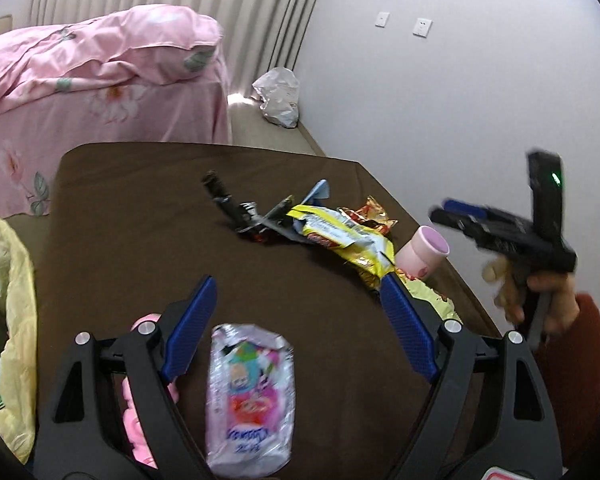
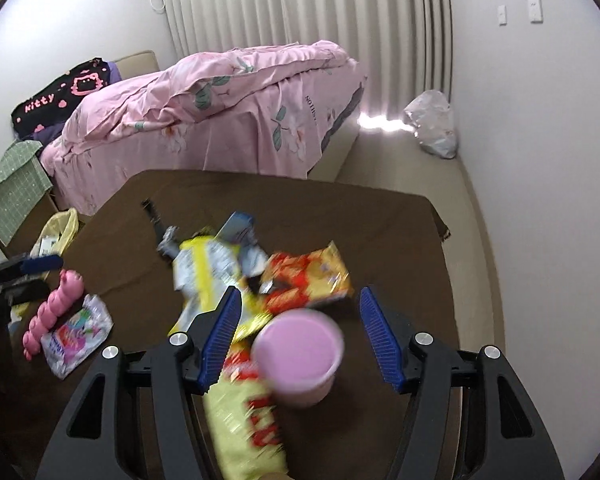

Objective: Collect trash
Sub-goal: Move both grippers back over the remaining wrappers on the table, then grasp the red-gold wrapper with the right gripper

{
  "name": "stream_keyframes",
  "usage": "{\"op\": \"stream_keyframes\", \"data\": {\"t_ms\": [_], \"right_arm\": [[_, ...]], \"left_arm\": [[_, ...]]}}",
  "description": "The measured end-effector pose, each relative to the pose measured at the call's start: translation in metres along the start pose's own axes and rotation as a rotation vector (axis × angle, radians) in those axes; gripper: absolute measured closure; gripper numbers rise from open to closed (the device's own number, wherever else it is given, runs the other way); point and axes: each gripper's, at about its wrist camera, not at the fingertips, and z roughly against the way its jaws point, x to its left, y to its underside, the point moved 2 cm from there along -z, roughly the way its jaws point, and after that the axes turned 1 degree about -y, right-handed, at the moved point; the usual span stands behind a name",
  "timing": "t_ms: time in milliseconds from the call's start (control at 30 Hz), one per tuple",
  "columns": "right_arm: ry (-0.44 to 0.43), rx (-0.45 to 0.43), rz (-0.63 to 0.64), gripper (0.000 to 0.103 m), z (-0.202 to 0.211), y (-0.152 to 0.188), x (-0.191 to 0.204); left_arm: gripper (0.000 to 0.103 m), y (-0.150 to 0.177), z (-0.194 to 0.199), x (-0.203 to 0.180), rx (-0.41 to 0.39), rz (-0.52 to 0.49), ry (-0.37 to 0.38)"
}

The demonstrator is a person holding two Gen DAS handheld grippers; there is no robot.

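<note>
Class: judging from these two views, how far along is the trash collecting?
Done: some packaging already sits in the yellow bag. In hand: nothing; left claw and right claw are open and empty. Left: white pouch, yellow wrapper, pink cup.

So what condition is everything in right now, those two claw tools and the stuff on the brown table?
left gripper: jaws open, empty, white pouch below them
right gripper: jaws open, around the pink cup, not touching
pink cup: upright, open top
white pouch: lying flat, crumpled
yellow wrapper: torn open, lying flat
pink toy: lying on its side
yellow bag: open, trash inside
</note>
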Motion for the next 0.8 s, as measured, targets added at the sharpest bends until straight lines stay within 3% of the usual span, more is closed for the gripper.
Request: {"op": "stream_keyframes", "data": {"t_ms": [100, 267, 400, 467, 533, 633, 800], "right_arm": [[-0.086, 0.055, -0.002, 0.046, -0.027, -0.015, -0.016], [-0.126, 0.139, -0.042, 0.055, -0.075, -0.022, -0.040], [-0.259, 0.244, -0.126, 0.061, -0.107, -0.010, -0.051], [-0.273, 0.271, -0.102, 0.076, -0.111, -0.004, -0.045], [-0.279, 0.256, -0.097, 0.086, -0.105, -0.003, -0.040], [-0.258, 0.189, -0.101, 0.090, -0.080, -0.011, -0.034], [-0.150, 0.039, -0.109, 0.090, -0.020, -0.027, -0.022]], "left_arm": [[0.024, -0.001, -0.002, -0.001, 0.004, 0.003, 0.001], [0.024, 0.003, 0.007, 0.008, -0.006, 0.018, -0.031], [0.024, 0.014, 0.020, 0.018, 0.004, 0.036, -0.049], [0.024, 0.022, 0.023, 0.023, 0.020, 0.039, -0.062], [0.024, 0.027, 0.025, 0.025, 0.023, 0.039, -0.069], [0.024, 0.034, 0.026, 0.025, 0.024, 0.037, -0.074], [0.024, 0.042, 0.028, 0.020, 0.032, 0.020, -0.068]]}}
